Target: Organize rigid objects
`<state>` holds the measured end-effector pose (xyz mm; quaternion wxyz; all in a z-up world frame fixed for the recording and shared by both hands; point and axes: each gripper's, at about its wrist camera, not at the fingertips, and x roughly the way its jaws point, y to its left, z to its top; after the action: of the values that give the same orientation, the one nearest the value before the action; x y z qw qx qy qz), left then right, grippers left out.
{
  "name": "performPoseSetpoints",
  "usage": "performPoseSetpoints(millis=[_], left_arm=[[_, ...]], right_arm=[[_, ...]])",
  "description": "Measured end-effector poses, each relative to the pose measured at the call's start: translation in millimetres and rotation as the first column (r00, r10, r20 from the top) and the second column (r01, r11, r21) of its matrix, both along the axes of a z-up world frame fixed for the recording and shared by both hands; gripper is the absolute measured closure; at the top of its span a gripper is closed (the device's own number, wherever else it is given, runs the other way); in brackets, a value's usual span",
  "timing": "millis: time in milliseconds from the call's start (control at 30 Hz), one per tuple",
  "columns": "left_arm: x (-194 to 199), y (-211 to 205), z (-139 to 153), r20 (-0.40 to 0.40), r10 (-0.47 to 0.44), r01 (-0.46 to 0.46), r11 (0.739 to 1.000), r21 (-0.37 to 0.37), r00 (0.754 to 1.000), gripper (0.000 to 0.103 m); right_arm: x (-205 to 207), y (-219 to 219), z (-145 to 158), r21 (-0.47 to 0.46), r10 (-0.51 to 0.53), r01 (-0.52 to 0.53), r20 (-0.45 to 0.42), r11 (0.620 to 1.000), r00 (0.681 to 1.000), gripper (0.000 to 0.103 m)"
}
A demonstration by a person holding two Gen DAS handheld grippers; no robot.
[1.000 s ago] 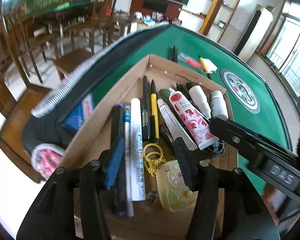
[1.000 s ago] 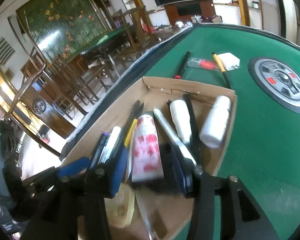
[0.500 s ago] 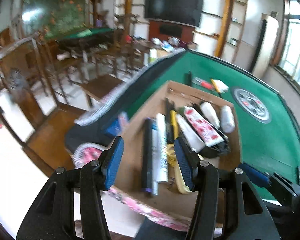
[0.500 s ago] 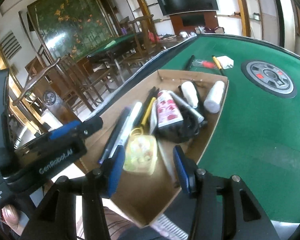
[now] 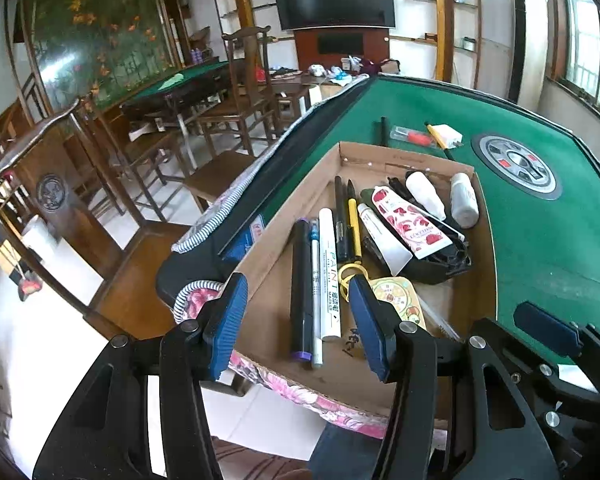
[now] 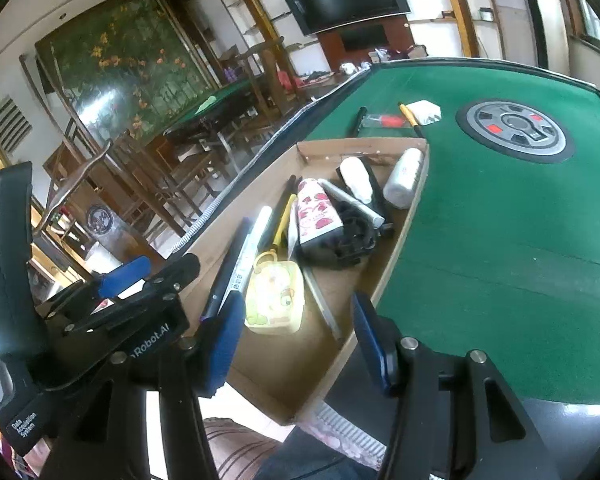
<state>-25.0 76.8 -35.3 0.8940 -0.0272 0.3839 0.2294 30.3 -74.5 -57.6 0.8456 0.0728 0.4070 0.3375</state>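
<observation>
**Two open tongs over a filled box**

Both of my tongs stand apart with nothing between the pads. Seen from my left wrist, the left gripper point(image 5: 298, 322) hangs above the near end of the cardboard box point(image 5: 278, 236), which sits on the green table point(image 5: 540, 240) at its edge. Inside lie a white paint marker point(image 5: 329, 272), a black pen point(image 5: 301, 292), a yellow pen point(image 5: 355, 228), a rose-patterned tube point(image 5: 410, 222), two white bottles point(image 5: 444, 198) and a pale yellow case point(image 5: 400, 300). My right gripper point(image 5: 548, 330) shows at the lower right, over the felt.

From my right wrist, the right gripper point(image 6: 300, 344) has just been opening its jaws, and nothing sits between them; it hovers above the box point(image 6: 364, 288) at its near corner. The yellow case point(image 6: 274, 296) lies just ahead of the left pad, the rose tube point(image 6: 318, 212) farther in. Beyond the box, on the felt, rest a black pen point(image 6: 360, 120), a clear packet with red point(image 6: 384, 121) and a white block point(image 6: 422, 112).
</observation>
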Motion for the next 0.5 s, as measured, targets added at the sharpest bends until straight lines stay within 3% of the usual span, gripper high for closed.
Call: performPoseSetpoints(millis=[233, 500], left_arm=[[8, 4, -4, -0.033, 0.041, -0.042, 0.999, -0.008, 0.999, 0.050], [13, 4, -12, -0.043, 0.022, -0.023, 1.000, -0.014, 0.999, 0.050]], right_arm=[[-2, -6, 0, 0.006, -0.008, 0.008, 0.003, 1.000, 1.000, 0.047], [-1, -3, -4, -0.021, -0.018, 0.018, 0.003, 1.000, 1.000, 0.048]])
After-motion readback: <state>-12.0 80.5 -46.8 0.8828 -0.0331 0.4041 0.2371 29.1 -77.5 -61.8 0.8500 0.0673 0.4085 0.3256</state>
